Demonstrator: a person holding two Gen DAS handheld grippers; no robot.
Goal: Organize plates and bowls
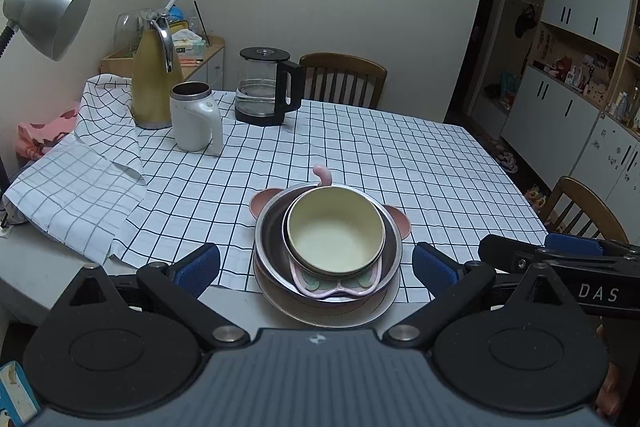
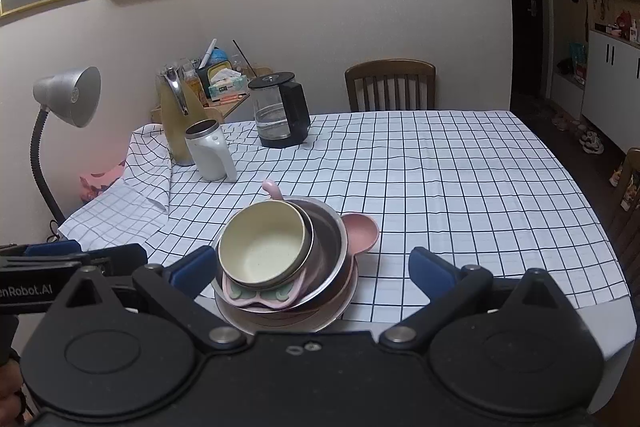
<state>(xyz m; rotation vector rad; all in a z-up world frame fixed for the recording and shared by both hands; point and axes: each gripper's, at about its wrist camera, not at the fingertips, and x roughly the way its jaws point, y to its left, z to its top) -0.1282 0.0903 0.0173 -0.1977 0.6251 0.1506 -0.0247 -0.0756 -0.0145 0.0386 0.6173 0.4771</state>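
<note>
A stack of dishes stands at the near edge of the checked tablecloth [image 1: 400,155]. On top sits a cream bowl [image 1: 336,231] [image 2: 262,251], resting in a pink butterfly-shaped dish [image 1: 336,285] [image 2: 260,297]. Under these are a steel bowl [image 1: 268,243] [image 2: 332,247], a pink plate with ears [image 1: 400,221] [image 2: 362,229] and a brown plate [image 1: 324,313] [image 2: 280,321] at the bottom. My left gripper [image 1: 316,269] is open, its blue pads on either side of the stack. My right gripper [image 2: 314,271] is open too, with the stack inside its left half.
A white jug [image 1: 196,119] [image 2: 210,155], a yellow thermos [image 1: 150,75] [image 2: 176,119] and a glass kettle [image 1: 266,87] [image 2: 280,111] stand at the far left. A desk lamp [image 1: 48,15] [image 2: 68,99] leans in. Wooden chairs [image 1: 344,79] [image 2: 390,85] stand behind.
</note>
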